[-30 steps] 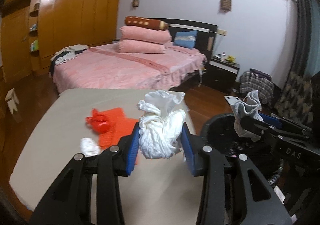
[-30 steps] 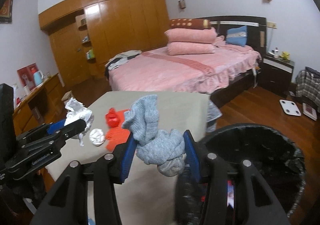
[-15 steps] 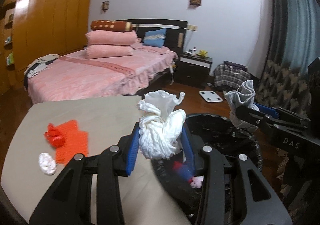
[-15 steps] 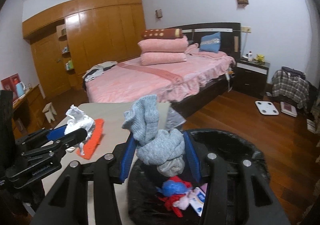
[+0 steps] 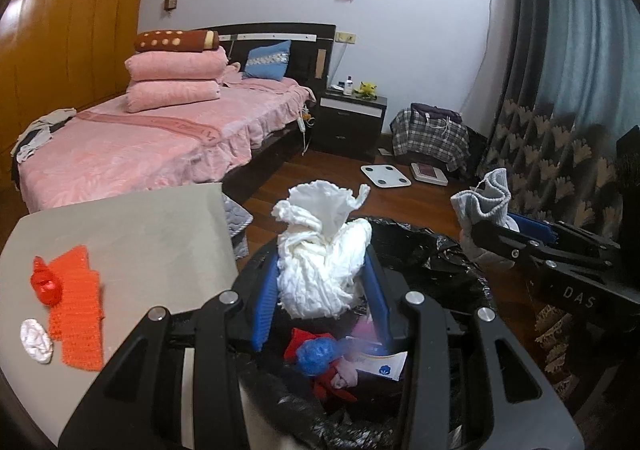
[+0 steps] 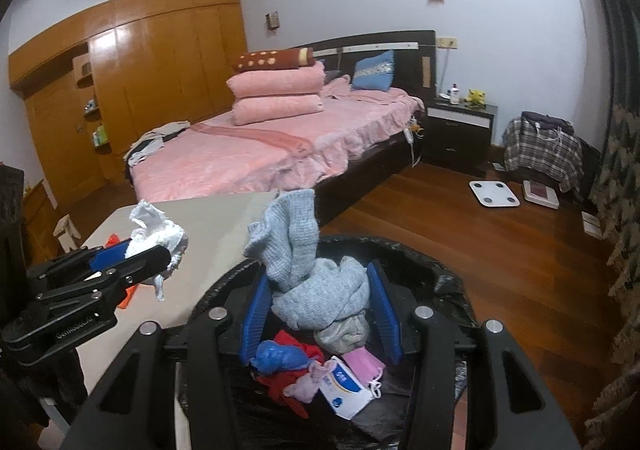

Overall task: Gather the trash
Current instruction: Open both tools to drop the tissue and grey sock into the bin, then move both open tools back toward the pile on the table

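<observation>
Trash fills both grippers above the black-lined bin (image 6: 448, 282). The left gripper (image 5: 320, 290) has its blue jaws pinching a crumpled white tissue wad (image 5: 324, 250) over the bin's near rim, and the right gripper (image 6: 320, 310) clamps a bunched grey sock (image 6: 312, 278) over the bin's opening. Red, blue and pink scraps (image 6: 304, 366) lie inside the bin. On the grey table (image 5: 140, 226) beside the bin rest an orange cloth (image 5: 76, 314), a red wrapper (image 5: 45, 286) and a small white wad (image 5: 36, 340).
</observation>
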Available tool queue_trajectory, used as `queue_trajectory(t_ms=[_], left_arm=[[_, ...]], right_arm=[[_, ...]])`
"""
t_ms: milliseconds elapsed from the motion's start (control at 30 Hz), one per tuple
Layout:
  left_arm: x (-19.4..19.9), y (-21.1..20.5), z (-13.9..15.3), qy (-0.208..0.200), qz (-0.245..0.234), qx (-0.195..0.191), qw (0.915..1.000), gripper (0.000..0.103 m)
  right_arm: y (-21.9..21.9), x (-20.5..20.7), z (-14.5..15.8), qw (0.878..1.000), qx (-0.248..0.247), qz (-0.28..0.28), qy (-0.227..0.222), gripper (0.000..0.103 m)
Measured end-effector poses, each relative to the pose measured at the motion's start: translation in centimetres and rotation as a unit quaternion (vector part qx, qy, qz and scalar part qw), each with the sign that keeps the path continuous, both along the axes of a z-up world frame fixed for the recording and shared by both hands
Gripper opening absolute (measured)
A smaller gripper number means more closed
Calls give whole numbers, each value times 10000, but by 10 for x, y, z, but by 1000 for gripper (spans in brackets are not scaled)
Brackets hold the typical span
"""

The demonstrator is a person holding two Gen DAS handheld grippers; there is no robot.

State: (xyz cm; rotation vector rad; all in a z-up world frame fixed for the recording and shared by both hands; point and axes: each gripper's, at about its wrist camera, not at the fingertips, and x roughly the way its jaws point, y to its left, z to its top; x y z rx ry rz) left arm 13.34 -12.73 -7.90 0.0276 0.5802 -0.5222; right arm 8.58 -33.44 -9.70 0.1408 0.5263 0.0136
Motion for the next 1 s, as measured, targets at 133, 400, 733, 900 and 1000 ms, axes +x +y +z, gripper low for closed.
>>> queue_trajectory(t_ms=[133, 400, 733, 900, 1000], left_arm=[[6, -14, -6, 64, -122, 27, 9999, 40], [10, -15, -15, 308, -288, -89, 9991, 74], [-9, 38, 9, -56, 363, 36, 9993, 90], [-20, 73, 22, -147, 823, 6, 9965, 90], [-26, 97, 27, -189, 1087, -13, 9939, 90]], right_arm=[[-11, 6, -6, 10000, 22, -62, 53, 49], [-26, 2, -17, 9995, -85, -304, 87, 81], [-14, -12, -1, 9998, 69, -94, -189, 97], [10, -10, 8, 9994, 102, 150, -303, 97], [25, -6, 12, 9990, 110, 267, -329, 97]])
